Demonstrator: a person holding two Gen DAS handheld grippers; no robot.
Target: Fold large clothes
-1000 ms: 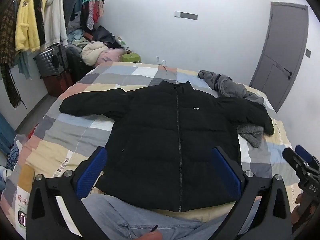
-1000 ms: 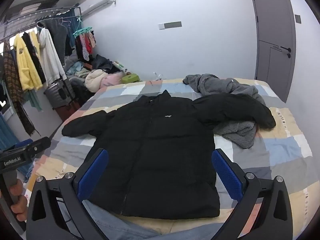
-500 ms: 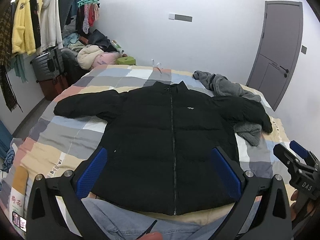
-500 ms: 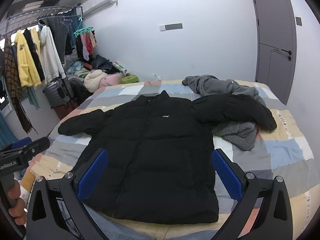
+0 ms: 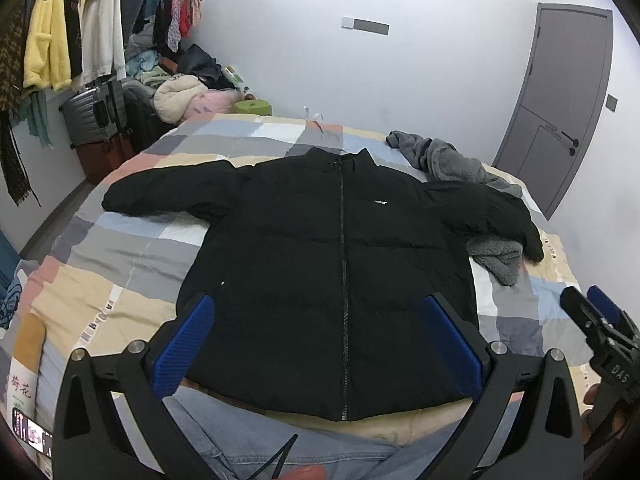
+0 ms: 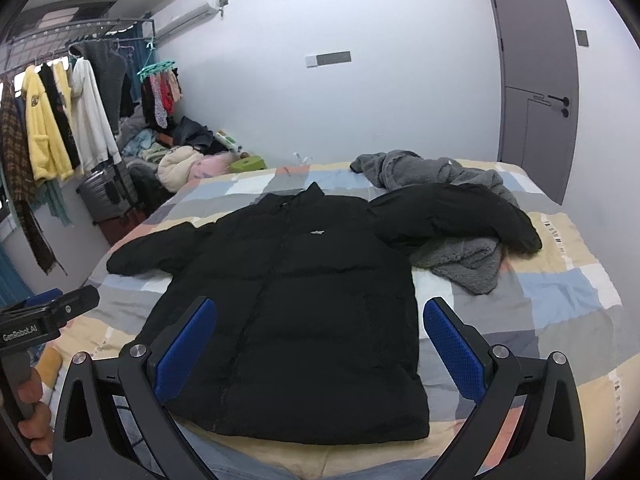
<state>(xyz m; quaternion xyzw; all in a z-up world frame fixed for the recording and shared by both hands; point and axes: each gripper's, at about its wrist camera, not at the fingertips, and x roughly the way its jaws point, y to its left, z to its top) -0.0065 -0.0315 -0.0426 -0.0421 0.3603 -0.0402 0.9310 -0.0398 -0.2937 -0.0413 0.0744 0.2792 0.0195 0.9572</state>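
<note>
Fingers (image 5: 188, 346) of both grippers spread wide, empty — slightly nearer the black jacket (image 5: 340, 264) than before.

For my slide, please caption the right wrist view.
Open right tongs hover over a black jacket spread flat on the bed.

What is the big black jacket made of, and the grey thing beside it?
The black puffer jacket looks like smooth, matte synthetic shell over padding: stitched lines divide it into puffy bands. The grey garment looks like fuzzy fleece, with a nubbly, curly surface. Exact fibres can't be told.
</note>
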